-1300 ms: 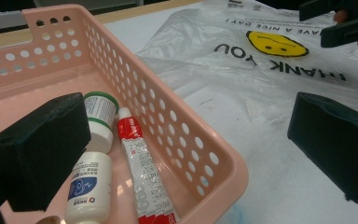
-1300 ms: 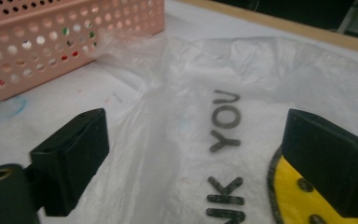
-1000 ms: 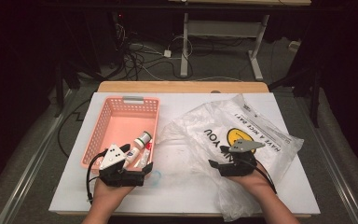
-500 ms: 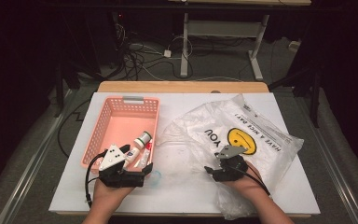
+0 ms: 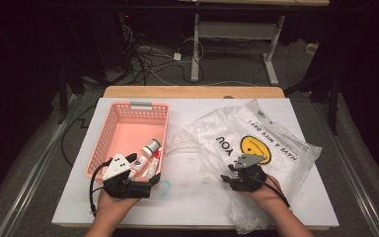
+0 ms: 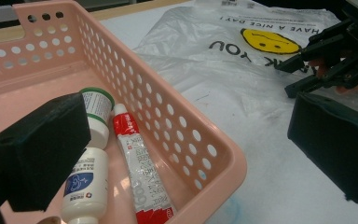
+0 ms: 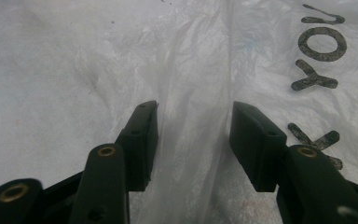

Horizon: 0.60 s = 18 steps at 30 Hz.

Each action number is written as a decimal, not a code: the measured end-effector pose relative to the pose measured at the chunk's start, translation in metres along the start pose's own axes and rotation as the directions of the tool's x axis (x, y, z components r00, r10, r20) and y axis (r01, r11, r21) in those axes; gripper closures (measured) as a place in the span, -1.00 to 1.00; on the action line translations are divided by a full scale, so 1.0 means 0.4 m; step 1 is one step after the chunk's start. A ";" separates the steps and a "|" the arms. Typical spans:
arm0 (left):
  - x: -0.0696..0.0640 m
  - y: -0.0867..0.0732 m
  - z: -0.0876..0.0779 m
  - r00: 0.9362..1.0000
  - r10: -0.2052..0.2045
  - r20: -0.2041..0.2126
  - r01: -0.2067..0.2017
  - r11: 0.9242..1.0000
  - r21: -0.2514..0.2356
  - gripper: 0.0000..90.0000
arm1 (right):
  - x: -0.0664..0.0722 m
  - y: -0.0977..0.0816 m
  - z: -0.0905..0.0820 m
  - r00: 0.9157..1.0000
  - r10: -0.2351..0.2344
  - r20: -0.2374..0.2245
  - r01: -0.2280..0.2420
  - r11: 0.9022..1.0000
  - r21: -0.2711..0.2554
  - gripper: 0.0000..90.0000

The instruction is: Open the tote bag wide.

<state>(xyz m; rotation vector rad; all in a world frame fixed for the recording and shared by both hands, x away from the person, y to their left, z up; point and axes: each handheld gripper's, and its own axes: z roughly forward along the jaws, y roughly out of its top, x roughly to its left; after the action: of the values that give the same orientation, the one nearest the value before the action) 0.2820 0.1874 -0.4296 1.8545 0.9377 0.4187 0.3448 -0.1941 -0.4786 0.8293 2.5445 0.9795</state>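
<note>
On the white bench, the right gripper (image 7: pixel 193 140) had just been closing, released jaws straddling a ridge of the clear printed plastic bag (image 7: pixel 200 84); the left gripper (image 5: pixel 128 183) stood released beside the pink perforated basket (image 5: pixel 109 129).

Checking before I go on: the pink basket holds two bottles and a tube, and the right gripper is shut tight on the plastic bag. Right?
Not quite. The right gripper is not shut: the right gripper view shows its jaws apart, astride a raised fold of the plastic bag, having just been closing. The pink basket does hold two bottles and a tube.
</note>
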 end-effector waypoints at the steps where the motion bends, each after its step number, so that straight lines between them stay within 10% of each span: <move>1: -0.001 0.000 -0.001 1.000 0.001 -0.001 -0.001 1.000 0.000 -1.00 | -0.002 0.000 0.001 1.000 0.005 -0.002 -0.005 1.000 -0.005 0.22; 18: -0.013 0.003 -0.006 1.000 0.004 -0.027 -0.004 1.000 -0.003 -1.00 | -0.042 -0.004 -0.024 0.994 0.108 -0.011 -0.108 0.988 -0.114 1.00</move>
<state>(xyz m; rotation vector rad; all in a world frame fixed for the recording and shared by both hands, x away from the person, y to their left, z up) 0.2776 0.1844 -0.4269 1.8527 0.9512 0.4486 0.3531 -0.2102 -0.4719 0.9404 2.4424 1.1496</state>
